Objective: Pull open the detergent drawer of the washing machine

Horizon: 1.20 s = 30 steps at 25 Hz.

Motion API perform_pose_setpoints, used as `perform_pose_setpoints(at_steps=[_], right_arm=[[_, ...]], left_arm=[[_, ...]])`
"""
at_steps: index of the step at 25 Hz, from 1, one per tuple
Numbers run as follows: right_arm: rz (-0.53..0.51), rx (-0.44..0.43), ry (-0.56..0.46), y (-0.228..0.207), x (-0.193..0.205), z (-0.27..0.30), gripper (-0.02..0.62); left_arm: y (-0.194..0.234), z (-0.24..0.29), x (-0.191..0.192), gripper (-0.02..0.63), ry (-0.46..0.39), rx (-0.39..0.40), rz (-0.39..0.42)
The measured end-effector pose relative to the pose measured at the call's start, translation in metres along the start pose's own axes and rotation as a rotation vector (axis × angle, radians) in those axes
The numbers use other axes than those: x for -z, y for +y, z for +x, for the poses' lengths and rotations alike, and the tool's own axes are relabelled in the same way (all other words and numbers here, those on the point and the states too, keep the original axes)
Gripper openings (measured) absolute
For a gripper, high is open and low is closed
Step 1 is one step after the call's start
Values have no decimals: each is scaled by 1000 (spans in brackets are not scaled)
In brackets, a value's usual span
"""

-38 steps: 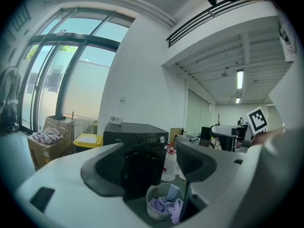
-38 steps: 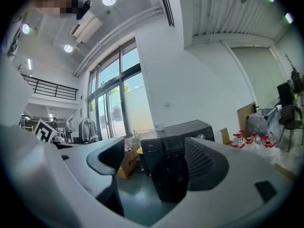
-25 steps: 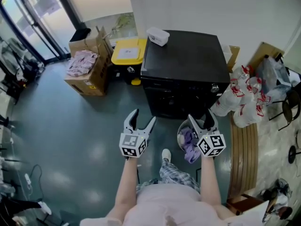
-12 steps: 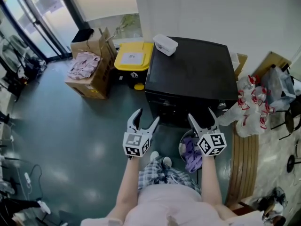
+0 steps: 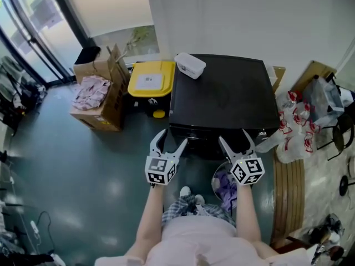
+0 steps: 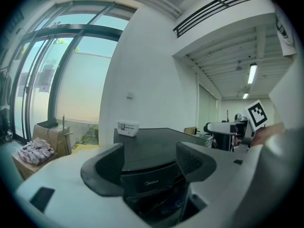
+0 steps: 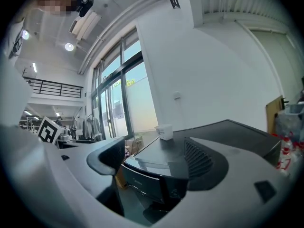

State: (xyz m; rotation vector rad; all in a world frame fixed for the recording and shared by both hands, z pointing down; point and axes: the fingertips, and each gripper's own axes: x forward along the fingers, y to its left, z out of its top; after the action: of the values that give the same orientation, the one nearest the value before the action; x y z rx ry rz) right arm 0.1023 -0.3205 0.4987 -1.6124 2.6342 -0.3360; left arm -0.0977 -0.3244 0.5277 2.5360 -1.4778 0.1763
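Left gripper (image 5: 171, 139) and right gripper (image 5: 234, 138) of mine both with jaws apart and empty, held side by side near the front of the black washing machine (image 5: 222, 93), its detergent drawer too dark to pick out, white box (image 5: 190, 65) on top.

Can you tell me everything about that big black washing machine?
The washing machine is a black box with a flat, shiny top. It stands on the floor with its back to the white wall. A small white tub sits on its far left corner. Its glossy front shows a brand name; no drawer looks pulled out. A yellow-lidded bin stands beside it. The left tongs and right tongs hover open before its front, not touching it.
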Motion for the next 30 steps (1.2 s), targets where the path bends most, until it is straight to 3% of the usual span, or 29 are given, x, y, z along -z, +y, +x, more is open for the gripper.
perform_pose_setpoints(at_steps=[10,16,23,30], right_arm=[[5,14,-7,2,2,36,390],[-25,-21,52,0,5,52,382],[-126,-168,224,16,24,76,376],[-297,-346,428,40,56,96,367]], left_arm=[[21,34,-6,333,10,60,38],[25,47,-2,333,65,77,64],[27,65,22,331,246,129,196],[17,78,55,331,449,266,371]])
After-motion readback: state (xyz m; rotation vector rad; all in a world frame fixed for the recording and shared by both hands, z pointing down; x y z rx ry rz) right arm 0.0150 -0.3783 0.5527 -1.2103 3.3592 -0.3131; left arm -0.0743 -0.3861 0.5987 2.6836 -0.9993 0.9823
